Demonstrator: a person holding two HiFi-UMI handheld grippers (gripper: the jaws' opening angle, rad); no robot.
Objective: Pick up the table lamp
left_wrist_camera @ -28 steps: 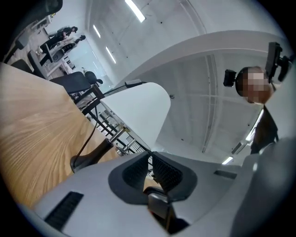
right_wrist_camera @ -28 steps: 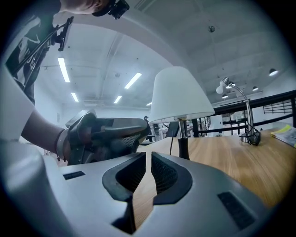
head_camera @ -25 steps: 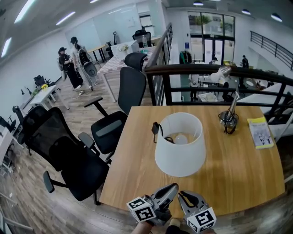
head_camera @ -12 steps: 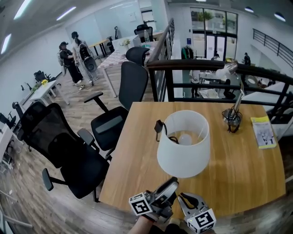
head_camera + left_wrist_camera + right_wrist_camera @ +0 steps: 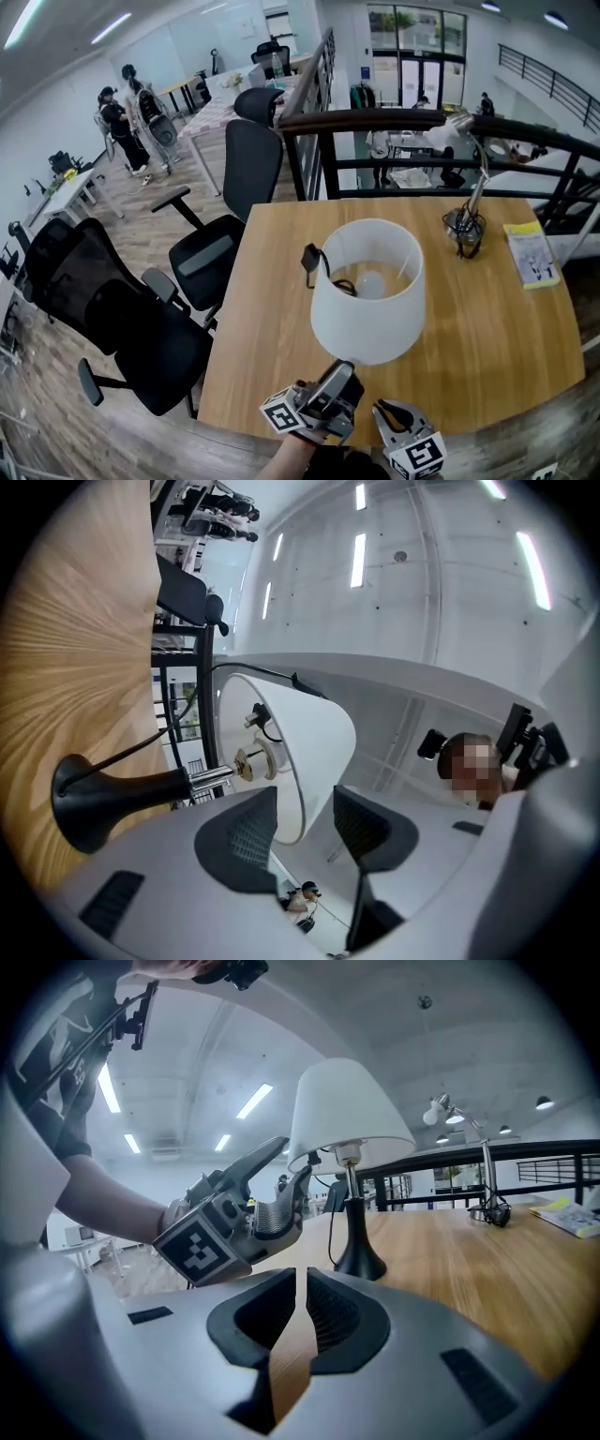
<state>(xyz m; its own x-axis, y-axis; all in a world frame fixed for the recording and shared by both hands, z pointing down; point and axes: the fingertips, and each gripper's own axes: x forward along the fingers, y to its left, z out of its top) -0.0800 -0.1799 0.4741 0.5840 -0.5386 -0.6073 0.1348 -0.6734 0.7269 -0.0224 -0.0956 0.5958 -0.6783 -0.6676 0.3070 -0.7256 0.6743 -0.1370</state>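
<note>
- Located the white-shaded table lamp with black stem and flared black base (image 5: 366,291) upright near the middle of the light wooden table (image 5: 506,356).
- Found the left gripper (image 5: 341,373) at the table's near edge, tilted upward, with jaws just opened to full width. Observed the shade's lower rim in line with the gap in the left gripper view (image 5: 305,817), with no pad pressing on it.
- Found the right gripper (image 5: 382,409) at the same near edge, with jaws brought together on nothing (image 5: 300,1277).
- Judged a clamp on the thin shade rim risky: likely to dent or twist the shade, or to tilt the whole lamp off its narrow base on lifting.
- Judged the thin black cord (image 5: 141,749) trailing across the table a snag hazard: likely to drag or jerk the lamp once raised.
- Expected no steadying from the right gripper while closed.
- Saw only in the left gripper view: the shade's underside and the small brass fitting (image 5: 251,761) above the stem.
- Saw only in the head view: the round white bulb (image 5: 372,284) down inside the shade, a black block on the cord (image 5: 309,258) (plug or switch, not determinable), a silver swing-arm desk lamp (image 5: 466,230) and a yellow booklet (image 5: 531,255) toward the table's far right.
- Saw only in the right gripper view: the lamp in side profile (image 5: 349,1101), with the left gripper (image 5: 292,1162) raised to the rim.
</note>
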